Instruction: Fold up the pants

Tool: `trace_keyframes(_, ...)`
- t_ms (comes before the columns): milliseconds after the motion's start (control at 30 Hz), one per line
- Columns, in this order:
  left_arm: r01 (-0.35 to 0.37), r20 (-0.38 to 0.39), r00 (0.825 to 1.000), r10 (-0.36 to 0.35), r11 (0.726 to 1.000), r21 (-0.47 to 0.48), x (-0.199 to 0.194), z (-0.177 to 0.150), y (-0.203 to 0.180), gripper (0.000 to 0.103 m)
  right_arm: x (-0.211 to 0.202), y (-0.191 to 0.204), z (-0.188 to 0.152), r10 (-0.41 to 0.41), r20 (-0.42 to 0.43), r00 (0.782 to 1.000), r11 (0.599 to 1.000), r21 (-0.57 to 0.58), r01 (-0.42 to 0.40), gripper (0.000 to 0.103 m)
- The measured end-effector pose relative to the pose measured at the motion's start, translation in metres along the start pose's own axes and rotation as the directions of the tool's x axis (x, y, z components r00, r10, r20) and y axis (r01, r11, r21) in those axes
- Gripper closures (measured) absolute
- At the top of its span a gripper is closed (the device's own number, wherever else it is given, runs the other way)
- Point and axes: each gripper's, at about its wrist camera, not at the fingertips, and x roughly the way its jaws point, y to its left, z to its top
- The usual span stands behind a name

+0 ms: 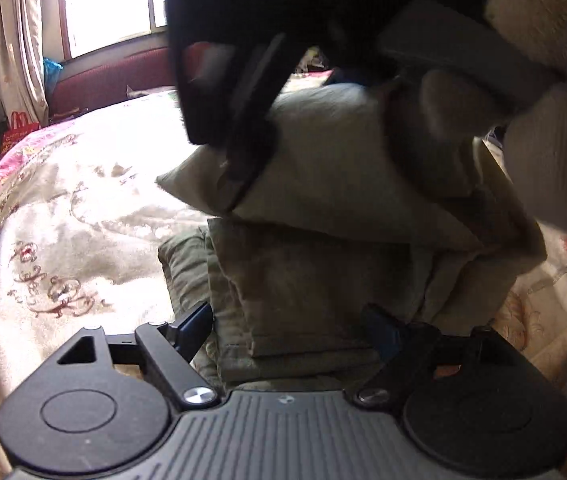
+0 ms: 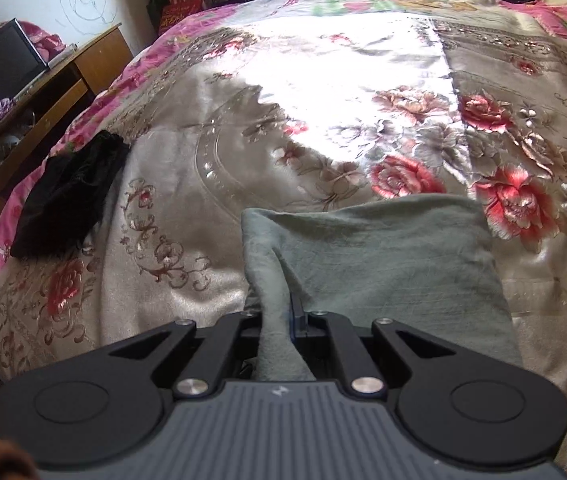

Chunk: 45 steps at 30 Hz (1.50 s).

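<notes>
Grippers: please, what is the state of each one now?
Left gripper: open, jaws apart on either side of the pants, not clamped.
Right gripper: closed on a fold of the pants.

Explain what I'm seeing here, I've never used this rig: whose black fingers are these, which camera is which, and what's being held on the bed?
A person holds a two-finger gripper in each hand, each with a fisheye camera looking along its fingers. In the left wrist view, the left gripper is open around the folded edge of the grey-green pants; the other gripper and gloved hand show above. In the right wrist view, the right gripper is shut on a bunched pants edge. They lie on a floral bedspread, with a black garment at the left.
</notes>
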Motion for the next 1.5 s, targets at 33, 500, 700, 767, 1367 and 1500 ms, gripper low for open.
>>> trace_keyframes(33, 0.007, -0.008, 1.0, -0.007, 1.0, -0.008, 0.0, -0.001, 0.001, 0.008, 0.008, 0.004, -0.004, -0.012, -0.017, 1.0, 1.0, -0.001, 0.012, 0.091)
trace_keyframes(500, -0.003, -0.013, 1.0, 0.003, 1.0, -0.005, -0.041, -0.038, 0.02, 0.008, -0.033, -0.027, -0.029, 0.061, 0.018, 0.998, 0.998, -0.008, -0.061, 0.067)
trace_keyframes(700, -0.1, -0.031, 0.995, 0.1, 0.995, -0.01, -0.068, -0.051, 0.031, 0.008, -0.017, -0.034, -0.056, 0.04, -0.012, 0.999, 0.994, -0.105, -0.042, 0.066)
trace_keyframes(767, -0.103, -0.026, 0.994, 0.102, 0.994, -0.032, -0.077, -0.049, 0.035, 0.008, -0.007, -0.034, -0.057, 0.052, -0.004, 0.999, 0.992, -0.111, -0.052, 0.066)
trace_keyframes(1367, 0.006, -0.097, 0.995, -0.012, 0.998, -0.064, 0.026, 0.05, 0.06, 0.035, -0.065, -0.046, -0.109, 0.241, 0.125, 0.962, 0.925, -0.329, -0.189, 0.06)
trace_keyframes(1500, 0.011, -0.138, 0.99, -0.017, 0.999, -0.045, 0.044, 0.063, 0.066, 0.065, -0.032, -0.017, -0.106, 0.172, 0.126, 0.977, 0.879, -0.467, -0.095, 0.098)
